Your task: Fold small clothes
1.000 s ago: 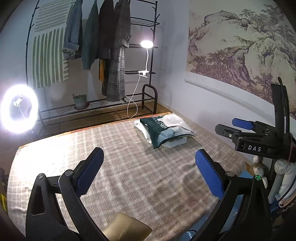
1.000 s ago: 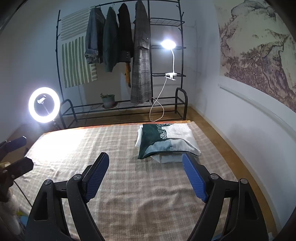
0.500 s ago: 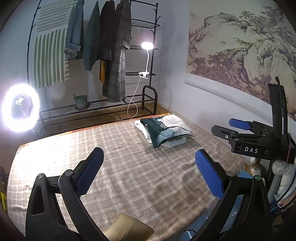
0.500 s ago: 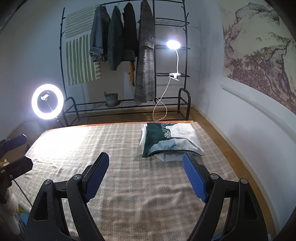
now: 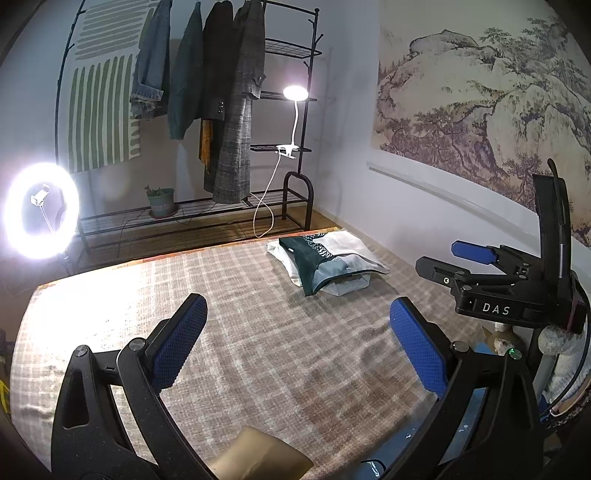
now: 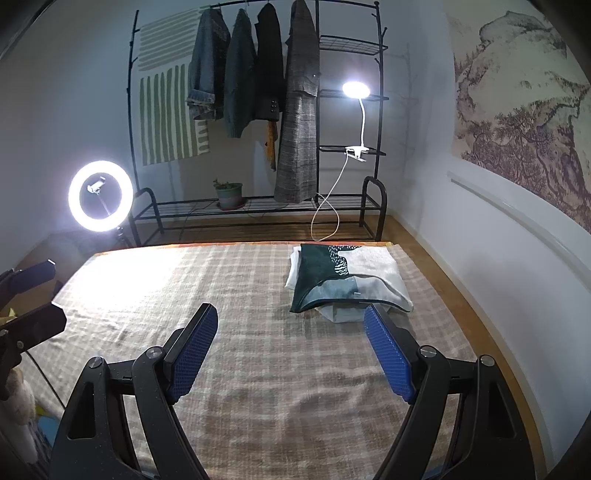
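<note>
Checked cloth [image 6: 258,369] covers the worktop, with a clothes rack [image 6: 258,110] and ring light [image 6: 100,200] behind. Folded clothes [image 6: 343,280] lie stacked at the far right of the cloth. Left tongs [image 5: 295,343] and right tongs [image 6: 291,350] both hang released, holding nothing, well short of the stack.

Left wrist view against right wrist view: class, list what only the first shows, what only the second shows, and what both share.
Only the left wrist view shows the tan item at the bottom edge and the right gripper's DAS label.

Only the right wrist view shows the rack's full top rail.

Both show the folded clothes stack on the plaid cover, the ring light, the clip lamp, the potted plant and open grippers, the left one included.
</note>
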Demonstrator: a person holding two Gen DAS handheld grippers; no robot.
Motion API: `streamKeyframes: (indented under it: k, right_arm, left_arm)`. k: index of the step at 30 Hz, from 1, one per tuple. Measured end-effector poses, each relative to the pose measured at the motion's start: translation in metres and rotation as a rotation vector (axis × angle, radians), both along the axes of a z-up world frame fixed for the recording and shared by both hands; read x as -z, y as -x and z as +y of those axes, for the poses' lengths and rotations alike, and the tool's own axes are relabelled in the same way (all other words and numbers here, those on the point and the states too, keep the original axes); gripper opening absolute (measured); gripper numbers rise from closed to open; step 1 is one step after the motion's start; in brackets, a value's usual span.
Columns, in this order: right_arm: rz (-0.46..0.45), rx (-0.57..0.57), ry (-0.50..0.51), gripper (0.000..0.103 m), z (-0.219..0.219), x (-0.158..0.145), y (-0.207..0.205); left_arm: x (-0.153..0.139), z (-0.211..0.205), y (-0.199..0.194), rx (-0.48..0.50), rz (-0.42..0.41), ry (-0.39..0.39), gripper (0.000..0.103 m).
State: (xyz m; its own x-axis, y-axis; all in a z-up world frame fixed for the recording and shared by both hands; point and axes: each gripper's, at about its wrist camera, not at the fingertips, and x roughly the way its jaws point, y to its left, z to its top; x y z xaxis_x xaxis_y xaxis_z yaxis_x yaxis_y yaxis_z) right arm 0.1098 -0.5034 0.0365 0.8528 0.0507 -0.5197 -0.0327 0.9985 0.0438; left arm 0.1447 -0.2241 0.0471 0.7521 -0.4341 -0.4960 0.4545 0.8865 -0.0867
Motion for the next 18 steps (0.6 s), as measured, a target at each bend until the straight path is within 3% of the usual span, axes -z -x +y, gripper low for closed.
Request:
streamKeyframes:
  k: [18]
  right_arm:
    - [0.002, 0.001, -0.01, 0.082, 0.0012, 0.0002, 0.0038]
  left_arm:
    - [-0.0043, -0.0082, 0.0047, -0.006, -0.001, 0.01, 0.101]
